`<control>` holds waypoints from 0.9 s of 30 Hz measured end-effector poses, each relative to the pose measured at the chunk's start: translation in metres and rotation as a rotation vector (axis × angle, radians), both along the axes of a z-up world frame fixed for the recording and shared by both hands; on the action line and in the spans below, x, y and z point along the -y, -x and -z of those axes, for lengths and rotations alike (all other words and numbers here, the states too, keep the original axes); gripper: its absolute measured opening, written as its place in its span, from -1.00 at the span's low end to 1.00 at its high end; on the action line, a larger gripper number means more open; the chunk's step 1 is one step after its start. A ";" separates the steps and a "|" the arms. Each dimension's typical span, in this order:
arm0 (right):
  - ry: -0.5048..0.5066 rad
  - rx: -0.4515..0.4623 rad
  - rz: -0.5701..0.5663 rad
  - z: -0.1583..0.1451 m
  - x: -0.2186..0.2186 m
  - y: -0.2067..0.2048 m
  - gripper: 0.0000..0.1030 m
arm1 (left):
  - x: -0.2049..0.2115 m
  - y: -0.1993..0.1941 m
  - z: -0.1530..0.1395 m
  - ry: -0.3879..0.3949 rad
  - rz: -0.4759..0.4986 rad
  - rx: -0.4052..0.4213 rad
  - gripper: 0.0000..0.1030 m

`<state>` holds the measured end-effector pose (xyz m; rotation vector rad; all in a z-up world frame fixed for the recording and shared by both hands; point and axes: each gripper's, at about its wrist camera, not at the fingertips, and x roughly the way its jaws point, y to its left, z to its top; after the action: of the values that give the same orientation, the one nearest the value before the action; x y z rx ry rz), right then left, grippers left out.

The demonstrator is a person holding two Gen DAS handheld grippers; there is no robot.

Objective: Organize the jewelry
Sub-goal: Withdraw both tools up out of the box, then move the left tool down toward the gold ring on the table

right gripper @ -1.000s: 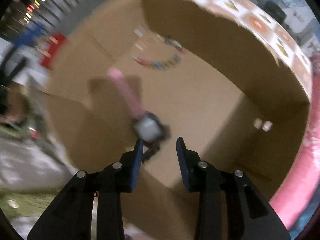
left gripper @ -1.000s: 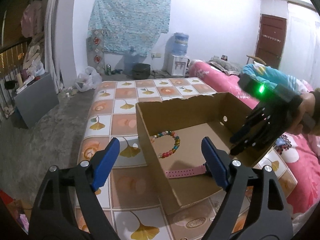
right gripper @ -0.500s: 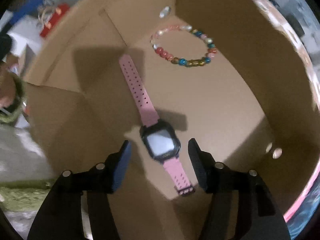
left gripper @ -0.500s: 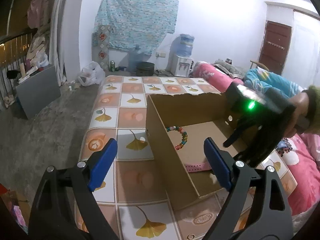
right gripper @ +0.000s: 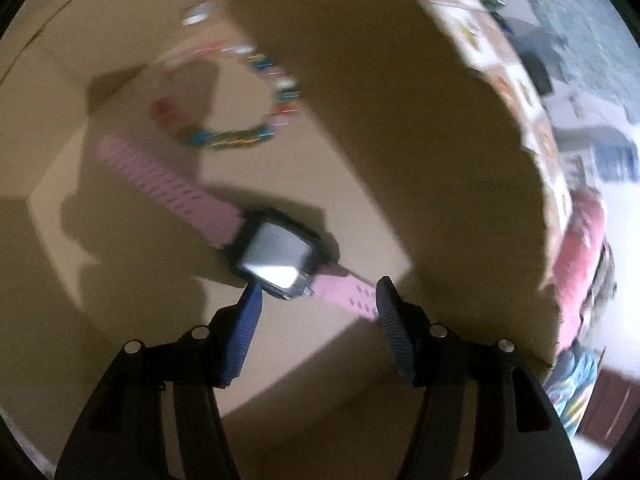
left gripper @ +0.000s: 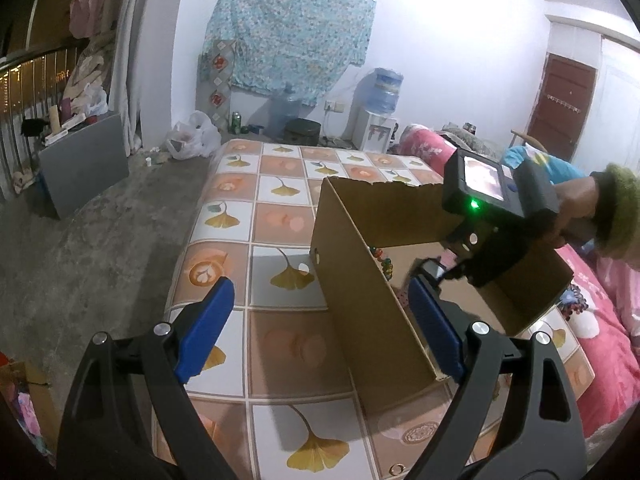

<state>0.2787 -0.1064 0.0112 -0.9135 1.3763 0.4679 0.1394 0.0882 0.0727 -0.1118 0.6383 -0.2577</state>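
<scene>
Only the right wrist view shows the cardboard box's (right gripper: 360,100) floor: the pink-strapped watch (right gripper: 276,258) lies flat just ahead of the right gripper (right gripper: 318,296), whose jaws have just been opening and pinch nothing, with a blurred bead bracelet (right gripper: 236,120) farther ahead. The left wrist view shows the left gripper (left gripper: 320,328) spread wide astride the box's near wall, its right finger inside, its left over the tiled tabletop (left gripper: 280,200).

Pink watch (right gripper: 276,258) flat in box (right gripper: 380,128) – bead bracelet (right gripper: 236,120) beyond (blurred).
</scene>
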 end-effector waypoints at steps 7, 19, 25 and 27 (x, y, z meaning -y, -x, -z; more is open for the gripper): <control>-0.001 0.087 0.156 0.007 0.005 -0.017 0.12 | -0.001 0.003 0.001 0.008 -0.006 -0.007 0.65; -0.375 0.269 0.351 -0.115 0.055 0.058 0.18 | -0.003 0.047 -0.011 -0.018 -0.025 0.021 0.67; -0.670 0.360 0.388 -0.155 0.101 0.153 0.52 | 0.009 0.082 -0.002 -0.049 0.037 -0.014 0.73; -0.704 0.341 0.430 -0.138 0.110 0.181 0.55 | 0.015 0.092 0.007 -0.064 0.062 -0.036 0.73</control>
<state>0.0973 -0.2164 0.1493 -0.1017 0.9472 0.3982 0.0472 0.0732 0.0660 -0.0351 0.6859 -0.2955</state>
